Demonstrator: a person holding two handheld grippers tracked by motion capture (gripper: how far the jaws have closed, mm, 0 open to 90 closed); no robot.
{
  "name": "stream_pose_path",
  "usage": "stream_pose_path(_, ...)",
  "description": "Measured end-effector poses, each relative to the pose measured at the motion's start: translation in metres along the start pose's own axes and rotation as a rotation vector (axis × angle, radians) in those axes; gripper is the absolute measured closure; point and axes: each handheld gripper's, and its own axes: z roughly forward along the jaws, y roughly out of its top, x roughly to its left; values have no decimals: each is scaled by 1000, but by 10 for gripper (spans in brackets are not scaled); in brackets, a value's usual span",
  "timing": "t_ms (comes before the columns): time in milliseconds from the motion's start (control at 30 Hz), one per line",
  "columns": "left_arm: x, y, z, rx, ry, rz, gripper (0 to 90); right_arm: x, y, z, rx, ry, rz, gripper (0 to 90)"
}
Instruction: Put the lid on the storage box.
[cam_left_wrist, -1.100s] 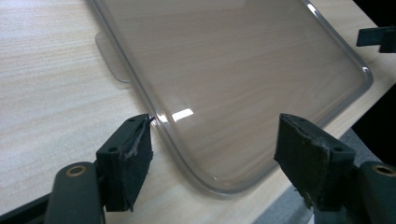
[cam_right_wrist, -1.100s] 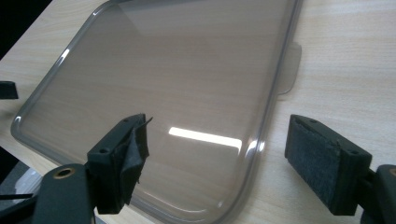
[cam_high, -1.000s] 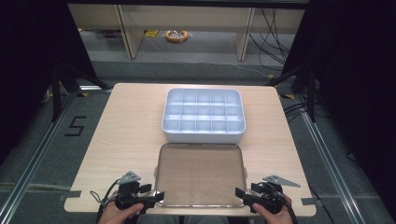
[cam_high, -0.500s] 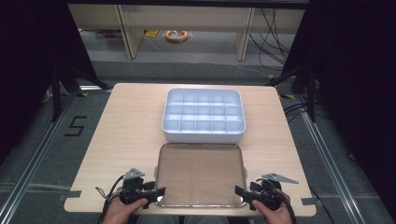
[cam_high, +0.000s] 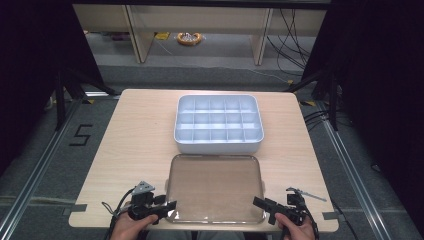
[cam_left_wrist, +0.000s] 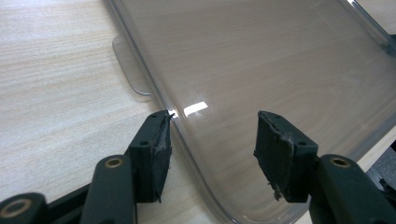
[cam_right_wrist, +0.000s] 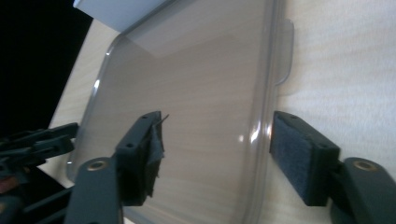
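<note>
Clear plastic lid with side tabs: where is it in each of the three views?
High view: clear plastic lid flat at table's near edge, before the white compartment box.
Left gripper view: upper right, left tab beside it.
Right gripper view: centre.
Shared landmark: the lid's side tabs.

A clear, smoke-tinted plastic lid (cam_high: 215, 187) lies flat on the wooden surface (cam_high: 135, 140) near its front edge, rectangular with rounded corners, a raised rim and a small tab on each short side. Just behind it, close to touching, sits a white rectangular organiser box (cam_high: 218, 123), upright and open, divided into a grid of small compartments.
</note>
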Motion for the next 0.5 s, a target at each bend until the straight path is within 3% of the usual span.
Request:
stream_pose_path(33, -1, 0, 0, -11, -10, -13, 442, -5, -1, -3, 9, -8, -32, 454)
stream_pose_path(67, 0, 0, 0, -7, -11, -8, 442, -5, -1, -3, 9, -8, -32, 454)
stream_pose_path(100, 1, 0, -1, 9, -6, 16, 442, -4, -4, -2, 28, 48, 37, 553)
stream_pose_path(133, -1, 0, 0, -2, -12, 12, 442, -5, -6, 0, 22, 55, 11, 577)
stream_pose_path(167, -1, 0, 0, 9, -6, 26, 440, -3, -7, 1, 50, 77, 18, 598)
stream_pose_path(233, -1, -1, 0, 3, 2, 21, 438, 1, -7, 2, 36, 39, -87, 585)
stream_pose_path(300, 0, -1, -1, 6, -14, 17, 435, 3, -6, 0, 29, 50, -90, 591)
stream_pose_path(333, 1, 0, -2, 10, -23, 14, 429, 3, -6, -1, 16, 59, -128, 593)
stream_pose_path(367, 1, -1, 0, -16, -36, -14, 417, 4, -6, -3, 24, 65, -147, 593)
stream_pose_path(400, 1, -1, 0, -12, -46, -11, 376, 4, -6, -6, 2, 74, -226, 594)
stream_pose_path(433, 2, 0, 0, 1, -56, 6, 355, 7, -5, -9, 7, 67, -249, 595)
stream_pose_path(500, 1, -1, 0, 0, -63, -6, 339, 9, -5, -10, -10, 77, -267, 595)
